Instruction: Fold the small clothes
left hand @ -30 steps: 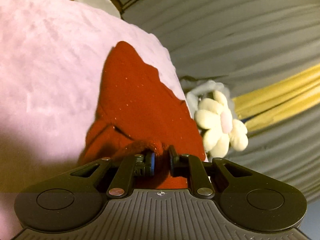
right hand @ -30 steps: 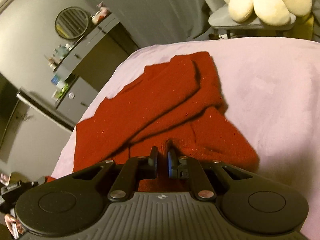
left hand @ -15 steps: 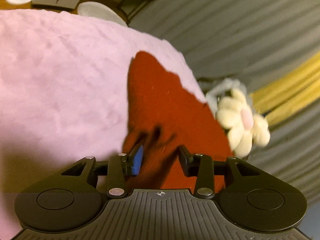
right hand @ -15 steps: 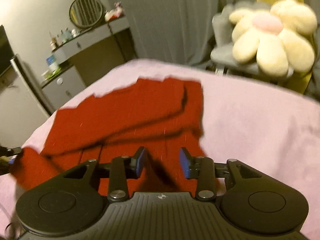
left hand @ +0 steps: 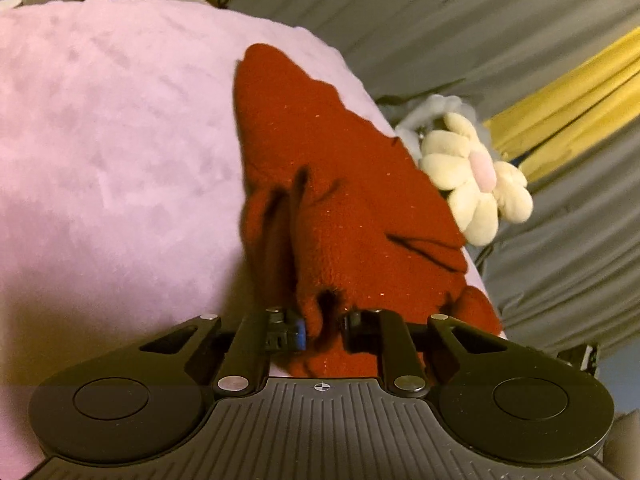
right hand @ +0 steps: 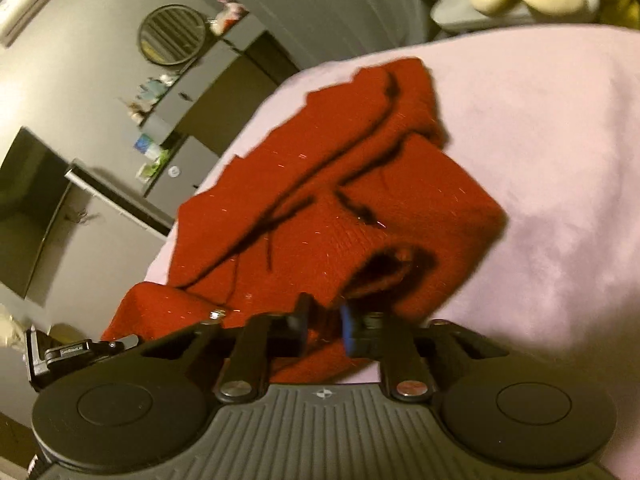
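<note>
Together, two tools — left tool [left hand: 323, 327], right tool [right hand: 324, 328] — each pinched one red knit garment [right hand: 340, 200] on one pink bed [right hand: 560, 160].

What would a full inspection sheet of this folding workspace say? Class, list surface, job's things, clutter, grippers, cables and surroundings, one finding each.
Surface: pink plush blanket, soft and uneven.
Job's things: one red knit garment, partly folded, creased, edge raised.
Clutter: nothing seen on the blanket.
Grippers: left gripper and right gripper, each closed on a bunch of the garment's near edge.
Cables: nothing seen.
Surroundings: cream flower plush beyond the blanket's edge; grey curtain; round mirror above a cabinet.
</note>
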`<state>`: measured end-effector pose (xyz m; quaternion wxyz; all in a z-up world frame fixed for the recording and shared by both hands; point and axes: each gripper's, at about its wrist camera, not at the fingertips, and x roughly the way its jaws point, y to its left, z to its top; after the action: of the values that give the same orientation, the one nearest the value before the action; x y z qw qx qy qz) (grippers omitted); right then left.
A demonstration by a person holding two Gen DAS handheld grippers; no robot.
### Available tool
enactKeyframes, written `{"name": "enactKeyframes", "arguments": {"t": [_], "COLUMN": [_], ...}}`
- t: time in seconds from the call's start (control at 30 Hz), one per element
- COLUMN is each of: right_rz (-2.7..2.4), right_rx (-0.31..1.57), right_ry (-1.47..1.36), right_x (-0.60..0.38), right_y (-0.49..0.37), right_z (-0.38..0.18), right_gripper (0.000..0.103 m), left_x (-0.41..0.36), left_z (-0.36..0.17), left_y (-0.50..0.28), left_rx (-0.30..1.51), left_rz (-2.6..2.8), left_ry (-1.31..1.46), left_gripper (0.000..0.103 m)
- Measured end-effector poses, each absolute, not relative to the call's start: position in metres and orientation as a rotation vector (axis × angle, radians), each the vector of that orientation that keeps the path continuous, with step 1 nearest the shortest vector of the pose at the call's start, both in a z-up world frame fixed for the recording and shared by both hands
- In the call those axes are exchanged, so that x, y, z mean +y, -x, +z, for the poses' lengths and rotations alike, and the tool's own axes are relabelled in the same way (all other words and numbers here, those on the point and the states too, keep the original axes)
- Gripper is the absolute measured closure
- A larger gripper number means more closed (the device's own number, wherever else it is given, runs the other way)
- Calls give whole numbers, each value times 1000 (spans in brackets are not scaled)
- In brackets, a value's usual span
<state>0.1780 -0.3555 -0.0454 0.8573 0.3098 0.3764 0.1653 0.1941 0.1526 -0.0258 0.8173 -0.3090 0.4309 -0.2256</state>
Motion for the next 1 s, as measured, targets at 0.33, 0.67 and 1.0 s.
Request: {"name": "enactKeyframes", "arguments": {"t": [0.33, 0.67, 1.0], "right_rz": [368, 101, 88], "right_rx": [649, 562, 531], "right_ry": [-721, -581, -146], "right_x": [-342, -333, -334], "right_y": [-227, -311, -291], "right_z": [4, 19, -5], "right_gripper": [94, 88, 45], "left_x": [153, 143, 160], "left_z": [28, 17, -8], "left_y": [-222, -279, -242], "left_rx": [729, 726, 653], "left_rz": [-553, -186, -190], "left_ry": [929, 778, 434], "left_gripper": [88, 87, 45]}}
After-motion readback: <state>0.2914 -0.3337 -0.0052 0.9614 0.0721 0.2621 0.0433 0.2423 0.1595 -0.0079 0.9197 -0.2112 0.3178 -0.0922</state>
